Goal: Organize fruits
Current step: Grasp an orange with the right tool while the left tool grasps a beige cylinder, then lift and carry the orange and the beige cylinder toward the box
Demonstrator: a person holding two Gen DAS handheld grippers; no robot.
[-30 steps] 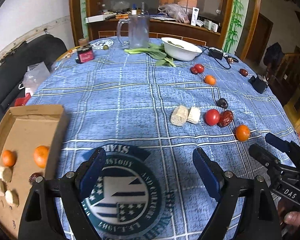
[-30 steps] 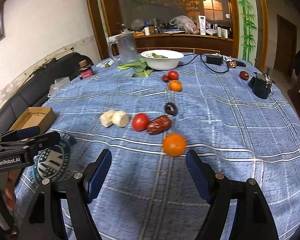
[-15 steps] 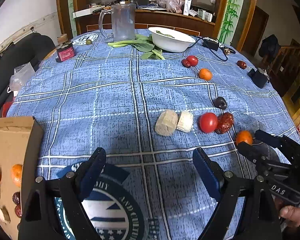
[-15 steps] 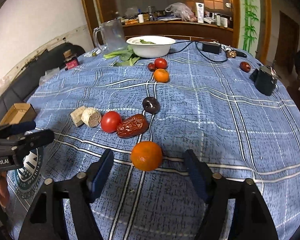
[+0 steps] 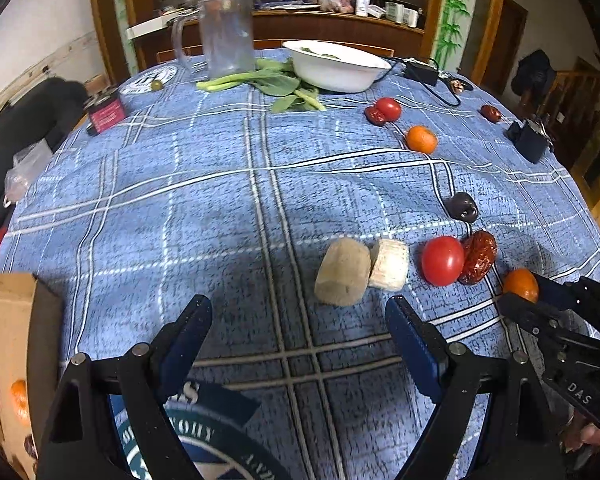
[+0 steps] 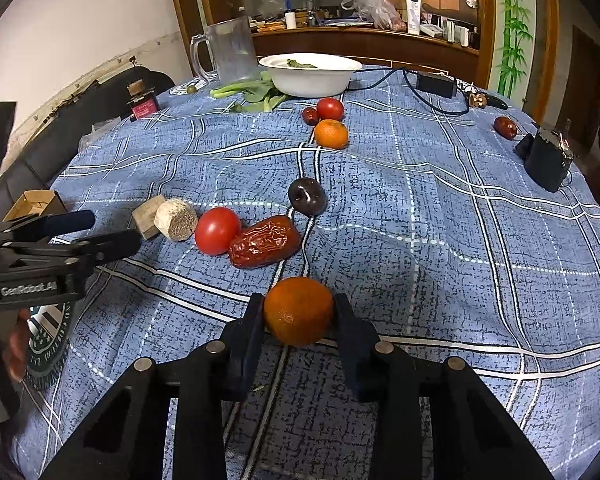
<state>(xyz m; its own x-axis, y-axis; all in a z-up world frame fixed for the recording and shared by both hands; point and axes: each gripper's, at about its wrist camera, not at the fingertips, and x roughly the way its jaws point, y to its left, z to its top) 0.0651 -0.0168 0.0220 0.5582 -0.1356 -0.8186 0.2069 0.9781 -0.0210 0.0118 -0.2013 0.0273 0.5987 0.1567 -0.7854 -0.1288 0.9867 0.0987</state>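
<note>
1. R gripper point(image 6: 299, 316): jaws have just been closing; the pads now sit against both flanks of the small round orange mandarin point(image 6: 299, 310), lower centre of the right wrist frame. I read it as pinched. The fruit rests on the blue checked tablecloth point(image 6: 440, 208), not lifted yet.
2. Key relation: the mandarin is dead centre between the R fingers, no offset left or right. In the left wrist view the same fruit point(image 5: 521, 285) shows at right edge, only partly visible behind the R fingertips.
3. Axis: near-spherical, no real long axis; stem end not readable, so pointing direction can't be told. Grip orientation shouldn't matter.
4. L gripper point(image 5: 298, 330): jaws spread wide, nothing between them, over bare cloth at lower centre of its frame.
5. Open brown cardboard box point(image 5: 4, 344) at lower left edge of the left view, already holding orange fruit. It's on the L side, well apart from the R grip.
6. Judgement: next = lift, carry across toward the box; L hand nearer the box, R nearer the fruit. Risk: round skin rolling out of the pinch.
</note>
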